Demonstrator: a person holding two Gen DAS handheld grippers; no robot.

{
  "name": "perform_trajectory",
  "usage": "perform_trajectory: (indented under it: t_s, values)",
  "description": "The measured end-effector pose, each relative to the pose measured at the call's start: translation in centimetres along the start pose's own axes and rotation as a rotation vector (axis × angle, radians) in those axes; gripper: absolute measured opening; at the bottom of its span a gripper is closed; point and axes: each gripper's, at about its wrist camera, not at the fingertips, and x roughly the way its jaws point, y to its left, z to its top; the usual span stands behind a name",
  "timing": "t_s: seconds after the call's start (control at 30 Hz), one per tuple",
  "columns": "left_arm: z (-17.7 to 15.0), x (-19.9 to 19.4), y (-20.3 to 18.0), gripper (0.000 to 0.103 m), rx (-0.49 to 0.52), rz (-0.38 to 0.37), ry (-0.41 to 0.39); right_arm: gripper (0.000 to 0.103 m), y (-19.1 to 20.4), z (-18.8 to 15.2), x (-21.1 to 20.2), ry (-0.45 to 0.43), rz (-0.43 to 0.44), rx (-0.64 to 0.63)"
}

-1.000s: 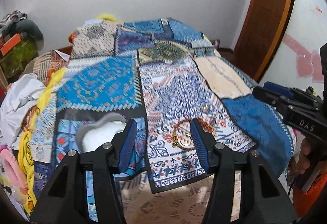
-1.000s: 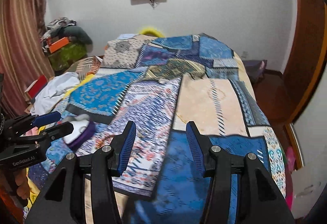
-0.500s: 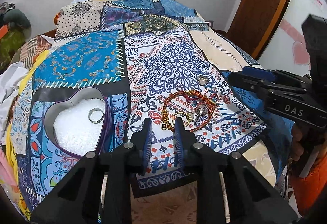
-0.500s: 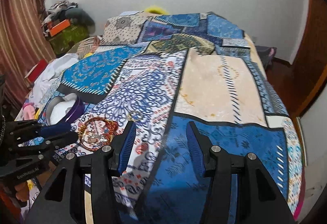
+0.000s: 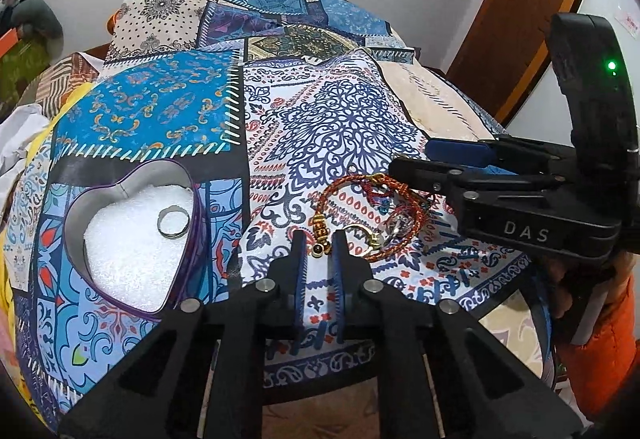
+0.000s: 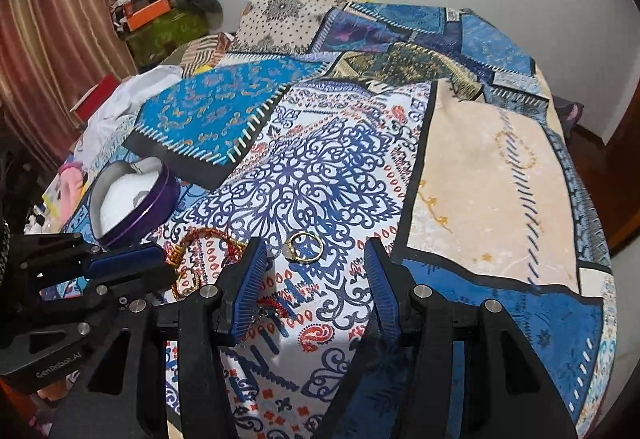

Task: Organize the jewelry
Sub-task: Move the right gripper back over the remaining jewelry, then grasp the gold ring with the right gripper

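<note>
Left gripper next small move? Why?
Probably ease the left gripper forward a touch and close on the gold clasp of the braided bracelet. Its fingers are narrowed but not shut, the clasp sits just beyond the tips, and the heart tin holds only one ring.

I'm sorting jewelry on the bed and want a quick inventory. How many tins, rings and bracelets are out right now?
Heart tin: 1
Rings: 3 (silver ring in the tin, stone-set gold ring, plain gold ring)
Bracelets: 2, as far as the tangle shows (braided red bracelet, thin red thread bracelet)
Total: 6
</note>
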Motion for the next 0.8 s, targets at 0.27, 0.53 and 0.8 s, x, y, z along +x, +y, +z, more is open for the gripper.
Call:
perform_trajectory:
  t_s: [0.27,0.53,0.8]
  values:
    - [0.0,0.0,-0.7,0.006,0.021,0.028,-0.023,0.018,-0.1,0.0,0.2,-0.003,0.005,0.005]
    - [0.5,-1.7,-1.2,0.002,0.036,0.034,-0.044,0.018,-0.1,0.1,-1.1,-0.042,-0.025,0.034]
    - [1.2,-4.2,-1.6,0.002,0.043,0.043,-0.107,0.018,0.2,-0.3,-3.6,-0.097,-0.043,0.048]
